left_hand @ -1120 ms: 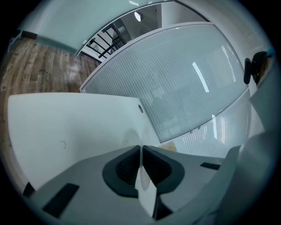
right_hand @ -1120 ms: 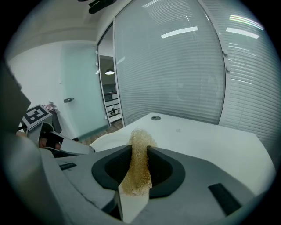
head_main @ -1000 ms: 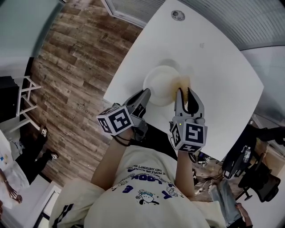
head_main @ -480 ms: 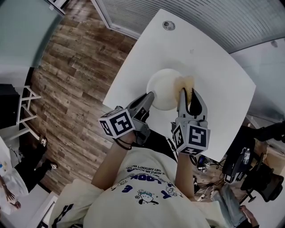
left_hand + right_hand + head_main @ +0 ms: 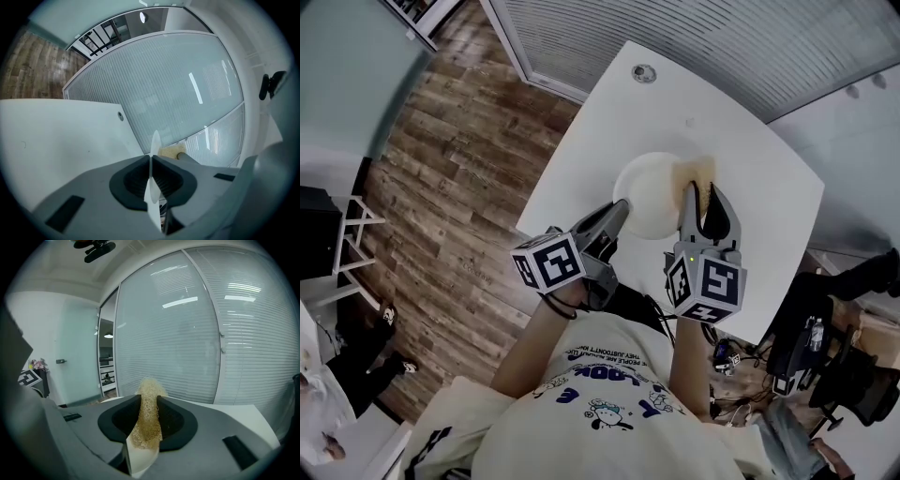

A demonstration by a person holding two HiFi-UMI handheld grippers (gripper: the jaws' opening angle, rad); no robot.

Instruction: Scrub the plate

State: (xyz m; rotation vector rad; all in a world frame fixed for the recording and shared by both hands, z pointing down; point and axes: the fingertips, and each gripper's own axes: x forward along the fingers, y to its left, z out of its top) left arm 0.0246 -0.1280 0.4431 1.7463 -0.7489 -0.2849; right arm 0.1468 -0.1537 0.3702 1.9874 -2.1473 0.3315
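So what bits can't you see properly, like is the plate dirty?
Dirt on the plate: too small in the head view; the left gripper view shows only its edge.
Whether the scrubber touches the plate: the right gripper covers that spot in the head view.
The small round thing on the table: too small to identify.

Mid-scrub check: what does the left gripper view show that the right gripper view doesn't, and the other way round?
Only the left gripper view: the plate edge-on, clamped in the left gripper, and the round grommet in the table. Only the right gripper view: the right gripper pinching the scrubber, and an open doorway with shelves behind. Both: the scrubber, the table and the slatted glass wall.
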